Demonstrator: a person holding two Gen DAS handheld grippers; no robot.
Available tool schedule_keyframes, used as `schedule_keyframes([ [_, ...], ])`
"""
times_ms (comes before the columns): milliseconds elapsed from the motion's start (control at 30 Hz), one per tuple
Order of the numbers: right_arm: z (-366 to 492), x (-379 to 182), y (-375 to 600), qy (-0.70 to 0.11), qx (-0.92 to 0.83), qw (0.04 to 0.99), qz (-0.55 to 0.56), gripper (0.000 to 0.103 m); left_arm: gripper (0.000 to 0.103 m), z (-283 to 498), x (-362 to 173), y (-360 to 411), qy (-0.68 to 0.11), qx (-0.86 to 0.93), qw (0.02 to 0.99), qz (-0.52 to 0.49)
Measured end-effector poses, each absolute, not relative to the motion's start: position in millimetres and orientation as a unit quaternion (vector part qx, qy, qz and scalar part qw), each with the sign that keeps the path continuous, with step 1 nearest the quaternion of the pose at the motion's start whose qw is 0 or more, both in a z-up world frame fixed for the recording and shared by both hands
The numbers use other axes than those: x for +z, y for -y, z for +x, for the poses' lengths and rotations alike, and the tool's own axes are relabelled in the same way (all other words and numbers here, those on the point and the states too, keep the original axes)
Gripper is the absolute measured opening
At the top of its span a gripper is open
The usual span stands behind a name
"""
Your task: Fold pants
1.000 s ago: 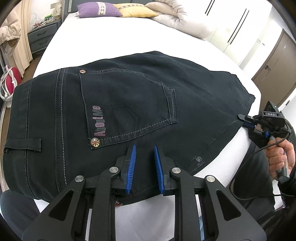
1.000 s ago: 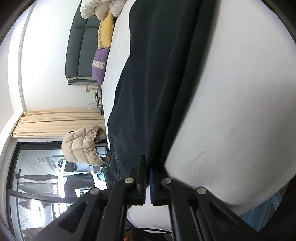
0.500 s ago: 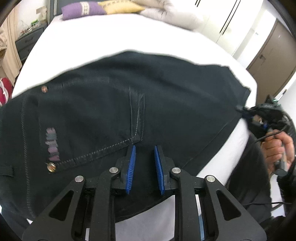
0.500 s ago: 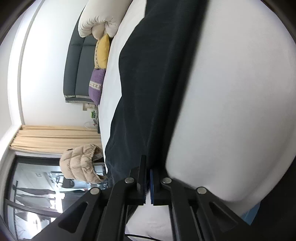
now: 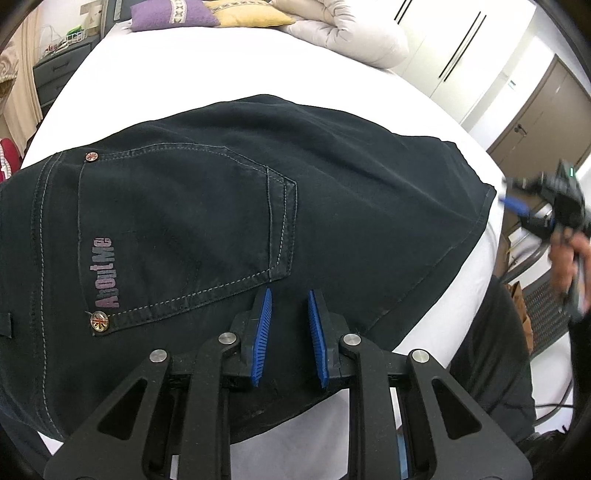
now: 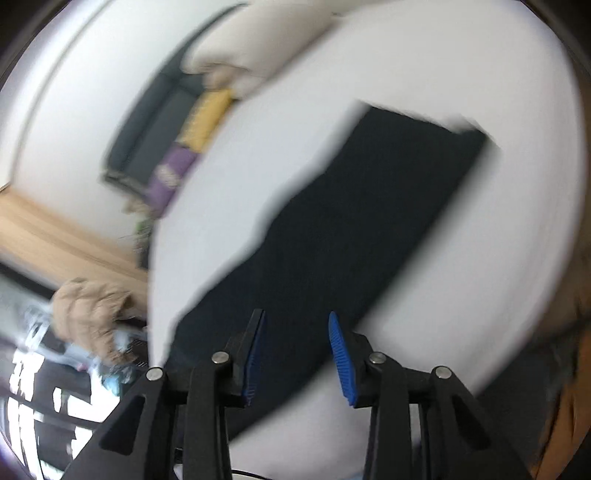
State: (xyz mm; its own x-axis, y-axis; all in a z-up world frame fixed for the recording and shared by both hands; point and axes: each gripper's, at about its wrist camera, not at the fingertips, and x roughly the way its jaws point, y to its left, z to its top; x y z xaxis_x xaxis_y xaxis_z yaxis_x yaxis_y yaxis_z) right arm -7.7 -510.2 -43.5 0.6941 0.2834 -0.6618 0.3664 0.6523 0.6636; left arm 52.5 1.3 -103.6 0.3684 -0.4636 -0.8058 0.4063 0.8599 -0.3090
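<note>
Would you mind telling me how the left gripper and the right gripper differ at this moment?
The left gripper hovers over the pants beside the back pocket; the right gripper sits at the pants' far end. The right gripper's gap is wider, and its view is motion-blurred while the left's is sharp. Both are open and empty.

Plenty of open sheet on the bed (image 5: pixel 221 66) beyond the far edge of the pants (image 5: pixel 229 192), right up toward the head end. There the way is blocked by the purple pillow (image 5: pixel 173 14), the yellow pillow (image 5: pixel 247 13) and the bunched duvet (image 5: pixel 343 37). Along the near edge only a narrow white strip shows, partly filled by the left gripper (image 5: pixel 290 332), jaws apart, low over the cloth. At the right-hand edge the right gripper (image 5: pixel 517 205) hangs just off the hem, with bare sheet beneath it. The right wrist view is blurred, yet white sheet lies on both sides of the pants (image 6: pixel 369 229), right gripper (image 6: pixel 295 358) gaping.
</note>
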Motion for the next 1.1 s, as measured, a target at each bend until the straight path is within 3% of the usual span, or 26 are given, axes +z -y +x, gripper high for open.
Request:
schedule_keyframes([
  [133,60.0,-39.7,505.5,-0.420,0.038,0.819,0.388,0.037,0.020,52.2,-104.8,-1.9,-0.495,-0.261,0.828,-0.029],
  [233,111.1,-77.7,499.1,-0.484,0.066,0.777,0.397,0.027,0.020,52.4,-105.2,-2.5,-0.496,-0.260,0.828,-0.034],
  [267,123.5,-96.2,498.4,-0.507,0.071,0.756,0.408,0.019,0.020,52.6,-105.2,-2.5,-0.496,-0.260,0.828,-0.034],
  [300,133.7,-114.6,500.5,-0.523,0.066,0.740,0.417,0.003,0.020,53.0,-105.3,-2.8,-0.497,-0.260,0.827,-0.035],
  [333,139.4,-126.9,504.5,-0.531,0.051,0.736,0.417,0.000,0.020,53.6,-105.8,-3.3,-0.497,-0.260,0.827,-0.036],
  [533,155.4,-146.6,571.3,-0.443,-0.011,0.767,0.464,0.000,0.020,56.7,-108.2,-5.8,-0.498,-0.258,0.827,-0.041],
  [667,144.5,-133.7,623.8,-0.378,-0.151,0.796,0.448,0.000,0.020,54.7,-109.5,-5.2,-0.496,-0.255,0.829,-0.039],
  [700,135.8,-125.6,632.4,-0.366,-0.166,0.794,0.456,0.007,0.020,53.9,-109.9,-5.4,-0.496,-0.255,0.829,-0.040],
  [767,121.8,-107.3,630.0,-0.347,-0.149,0.806,0.455,0.007,0.020,52.8,-110.4,-5.4,-0.496,-0.254,0.829,-0.042],
  [900,95.2,-90.3,567.1,-0.378,-0.003,0.805,0.457,0.008,0.020,52.2,-107.0,-0.1,-0.497,-0.245,0.832,-0.033],
  [1033,81.4,-125.2,526.3,-0.418,0.053,0.780,0.462,0.008,0.020,50.6,-106.1,6.8,-0.498,-0.240,0.833,-0.020],
  [1067,78.8,-136.5,524.5,-0.427,0.046,0.776,0.462,0.000,0.020,50.4,-106.1,7.7,-0.499,-0.240,0.833,-0.020],
  [1100,74.0,-145.8,527.4,-0.422,0.043,0.773,0.472,0.000,0.020,50.3,-106.2,8.2,-0.500,-0.240,0.832,-0.022],
])
